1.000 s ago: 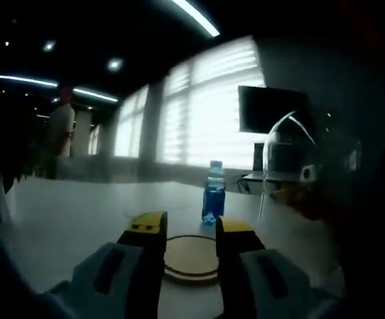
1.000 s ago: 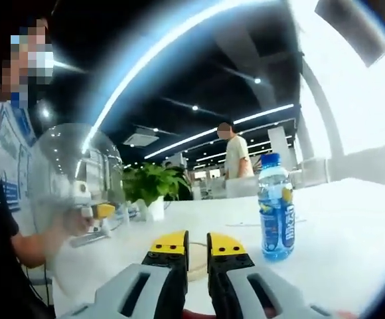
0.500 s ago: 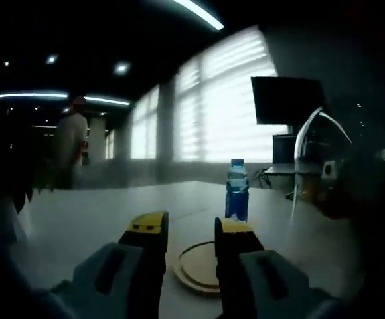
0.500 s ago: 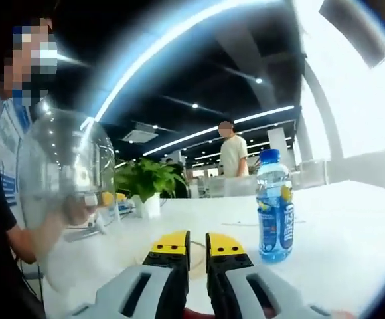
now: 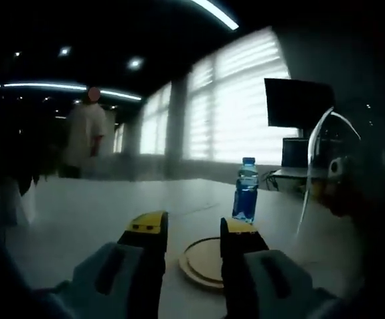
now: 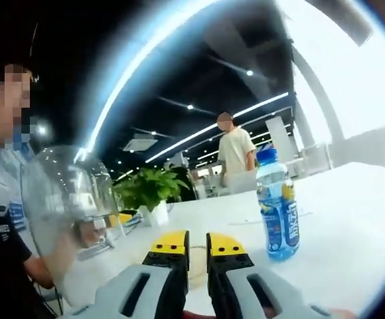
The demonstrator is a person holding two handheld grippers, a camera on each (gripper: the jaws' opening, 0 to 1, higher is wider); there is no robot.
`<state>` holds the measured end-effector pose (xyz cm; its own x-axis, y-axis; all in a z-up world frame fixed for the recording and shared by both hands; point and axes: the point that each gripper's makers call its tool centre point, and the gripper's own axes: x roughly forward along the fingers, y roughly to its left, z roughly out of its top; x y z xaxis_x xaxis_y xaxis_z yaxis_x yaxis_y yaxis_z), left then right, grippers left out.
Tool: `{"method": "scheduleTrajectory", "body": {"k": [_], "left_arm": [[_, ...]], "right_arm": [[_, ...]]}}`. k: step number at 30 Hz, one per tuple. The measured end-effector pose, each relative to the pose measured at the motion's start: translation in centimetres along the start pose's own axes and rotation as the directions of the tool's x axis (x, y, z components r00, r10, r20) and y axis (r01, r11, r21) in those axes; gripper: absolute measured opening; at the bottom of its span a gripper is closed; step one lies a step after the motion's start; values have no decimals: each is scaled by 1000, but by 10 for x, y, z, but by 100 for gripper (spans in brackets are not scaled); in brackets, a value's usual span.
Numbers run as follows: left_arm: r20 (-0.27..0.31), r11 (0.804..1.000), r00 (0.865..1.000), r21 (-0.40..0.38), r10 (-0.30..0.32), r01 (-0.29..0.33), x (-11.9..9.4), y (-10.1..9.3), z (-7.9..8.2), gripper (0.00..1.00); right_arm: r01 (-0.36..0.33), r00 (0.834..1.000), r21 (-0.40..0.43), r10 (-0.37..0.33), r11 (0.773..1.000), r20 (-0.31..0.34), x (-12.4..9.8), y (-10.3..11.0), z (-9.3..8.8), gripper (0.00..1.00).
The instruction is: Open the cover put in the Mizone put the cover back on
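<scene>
A Mizone bottle (image 5: 247, 193) with blue drink and a blue cap stands upright on the white table (image 5: 79, 219), beyond a round wooden base (image 5: 206, 262). My left gripper (image 5: 192, 229) is open and empty, low over the table, with the base just past its tips. A clear dome cover (image 5: 332, 173) hangs in the air to its right. In the right gripper view, the bottle (image 6: 279, 206) stands right of my right gripper (image 6: 197, 240), whose jaws are nearly together with nothing seen between them. The dome (image 6: 66, 199) floats at the left; what holds it I cannot tell.
A person (image 6: 235, 149) stands behind the table, also seen as a person (image 5: 86, 136) in the left gripper view. A potted plant (image 6: 146, 189) sits at the table's far side. A dark monitor (image 5: 299, 103) hangs by the bright windows. A dark sleeve (image 6: 0, 252) fills the left edge.
Both views have swung a little, so the bottle sits further right in the left gripper view. The dome is slightly lower in the right gripper view. Neither gripper's jaws have changed.
</scene>
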<state>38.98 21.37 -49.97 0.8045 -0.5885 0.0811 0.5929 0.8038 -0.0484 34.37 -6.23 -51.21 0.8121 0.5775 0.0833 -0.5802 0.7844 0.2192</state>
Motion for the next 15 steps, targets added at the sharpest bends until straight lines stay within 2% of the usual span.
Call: {"method": "scheduleTrajectory", "body": {"k": [9, 15], "left_arm": [[-18, 999, 999, 0, -36, 36, -1, -7, -8, 23], [5, 995, 995, 1, -99, 99, -2, -21, -5, 23]], "right_arm": [[49, 998, -98, -52, 994, -30, 1, -4, 0, 7], [72, 996, -138, -79, 988, -46, 0, -11, 0, 9]]}}
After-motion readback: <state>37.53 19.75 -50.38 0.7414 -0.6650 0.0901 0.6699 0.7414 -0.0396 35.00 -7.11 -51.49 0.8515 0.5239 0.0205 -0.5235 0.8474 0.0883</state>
